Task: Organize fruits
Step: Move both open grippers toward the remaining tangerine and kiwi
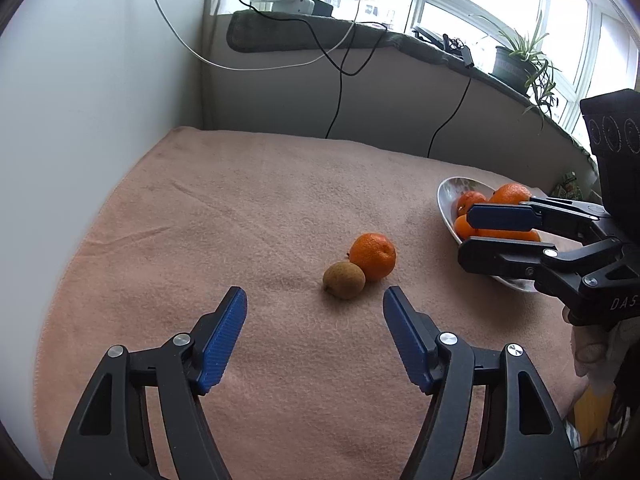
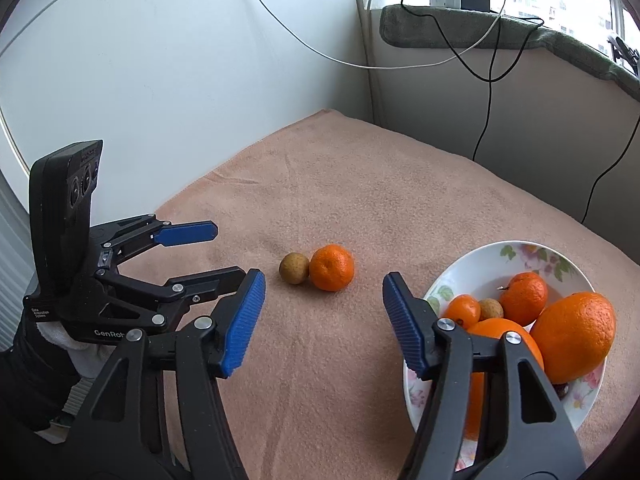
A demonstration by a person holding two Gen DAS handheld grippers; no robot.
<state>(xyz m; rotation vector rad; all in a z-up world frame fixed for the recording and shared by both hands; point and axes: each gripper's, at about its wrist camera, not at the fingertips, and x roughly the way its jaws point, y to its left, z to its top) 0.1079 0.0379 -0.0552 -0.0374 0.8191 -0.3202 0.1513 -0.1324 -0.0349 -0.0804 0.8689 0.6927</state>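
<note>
A mandarin (image 1: 373, 256) and a small brown fruit (image 1: 344, 281) lie touching on the pink cloth (image 1: 240, 208), well apart from the bowl (image 2: 472, 268) of oranges. Both the left gripper (image 1: 315, 307) and right gripper (image 2: 324, 294) hover with fingers apart, gripping nothing

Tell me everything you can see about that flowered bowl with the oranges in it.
The bowl is white and glossy, like china, with pink flowers and green leaves printed on it. It sits upright on the peach blanket, at the right side. Inside lie two large oranges, two smaller mandarins and one small brown fruit. Part of its near side is hidden behind the right tool, which does not visibly touch it.
</note>
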